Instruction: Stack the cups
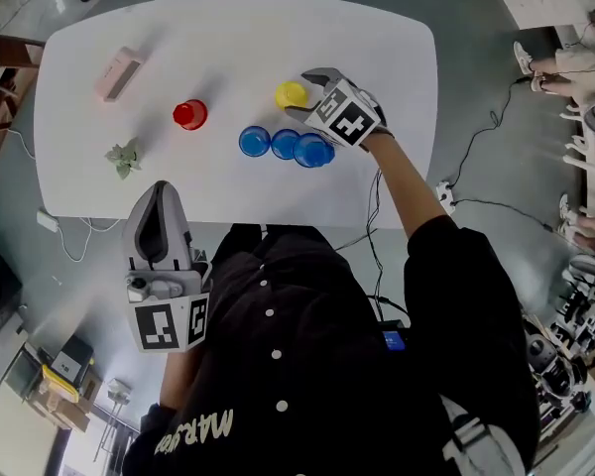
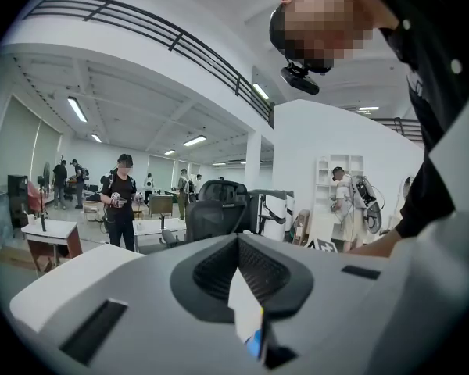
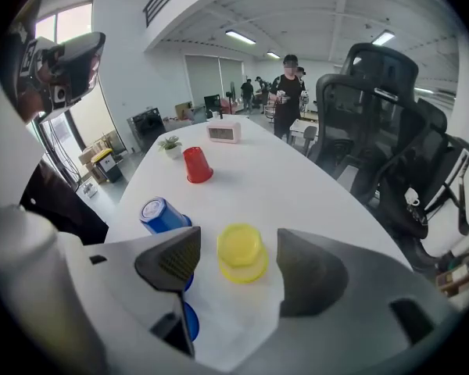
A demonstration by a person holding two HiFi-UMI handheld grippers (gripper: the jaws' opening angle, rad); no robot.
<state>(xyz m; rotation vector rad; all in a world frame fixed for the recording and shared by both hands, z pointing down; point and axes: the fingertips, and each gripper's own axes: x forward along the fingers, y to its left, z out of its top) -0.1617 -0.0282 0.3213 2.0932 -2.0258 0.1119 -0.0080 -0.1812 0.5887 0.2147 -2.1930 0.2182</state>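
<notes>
Lower left, the left gripper (image 1: 164, 228) had its jaws pressed together, empty. Mid-frame stood the red cup (image 1: 189, 114), then the blue cups (image 1: 286, 144). The yellow cup (image 1: 291, 94) sat upside down, untouched, between the spread jaws of the right gripper (image 1: 307, 92). It was probably light, slick plastic, best gripped by its sides. The rightmost blue cups overlapped, so their count was unclear.

the left hand-held gripper (image 2: 238, 237), jaws together and empty, faces a black office chair (image 2: 216, 206).

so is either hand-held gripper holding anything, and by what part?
Nothing is held. The right hand-held gripper is open, with the yellow cup between its jaws but untouched by the pads. The left hand-held gripper is shut and empty.
</notes>
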